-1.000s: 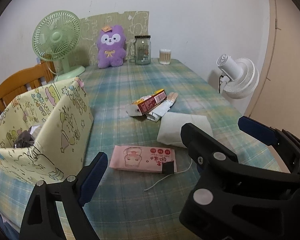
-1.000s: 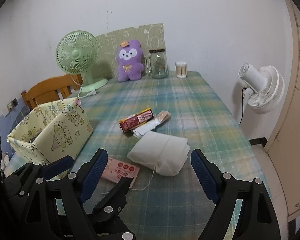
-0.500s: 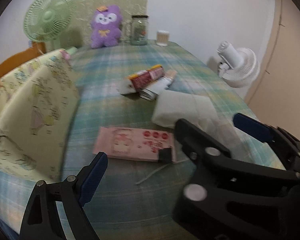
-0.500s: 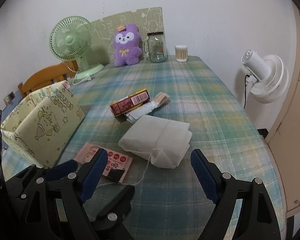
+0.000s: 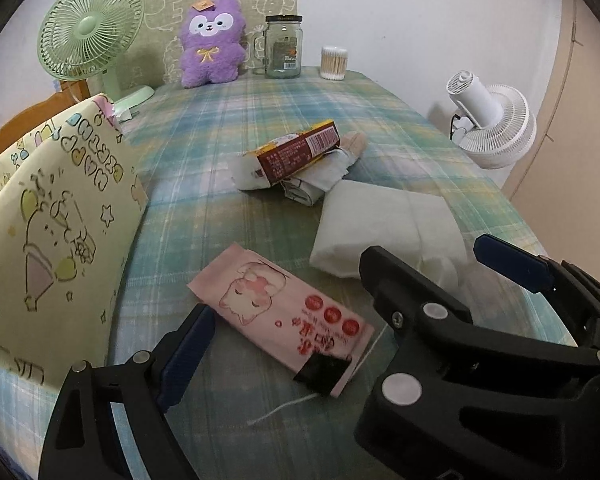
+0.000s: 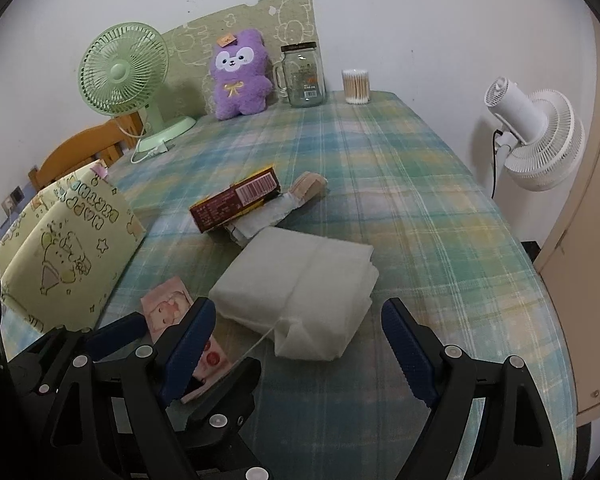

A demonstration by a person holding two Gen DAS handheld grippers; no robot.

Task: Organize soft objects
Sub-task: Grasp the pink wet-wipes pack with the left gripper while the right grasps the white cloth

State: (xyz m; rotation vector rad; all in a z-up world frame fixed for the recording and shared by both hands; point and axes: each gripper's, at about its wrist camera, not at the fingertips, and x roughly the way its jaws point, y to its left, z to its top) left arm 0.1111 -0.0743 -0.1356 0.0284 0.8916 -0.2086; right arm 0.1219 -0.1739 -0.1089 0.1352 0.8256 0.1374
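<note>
Left wrist: left tongs [image 5: 300, 340] wide open, pink tissue pack [image 5: 280, 314] lying flat on the plaid cloth [image 5: 284, 112] between the fingers, its corner just beside the left pad [image 5: 186, 354]. White drawstring pouch [image 5: 384, 228] just ahead-right, yellow fabric bin [image 5: 48, 232] to the left.

Right wrist: right tongs [image 6: 300, 344] wide open, gripping nothing; pouch [image 6: 296, 292] just ahead between the fingers. Pink pack [image 6: 168, 306] down-left, partly behind the left pad [image 6: 186, 352]. Red carton [image 6: 236, 198] further ahead.
</note>
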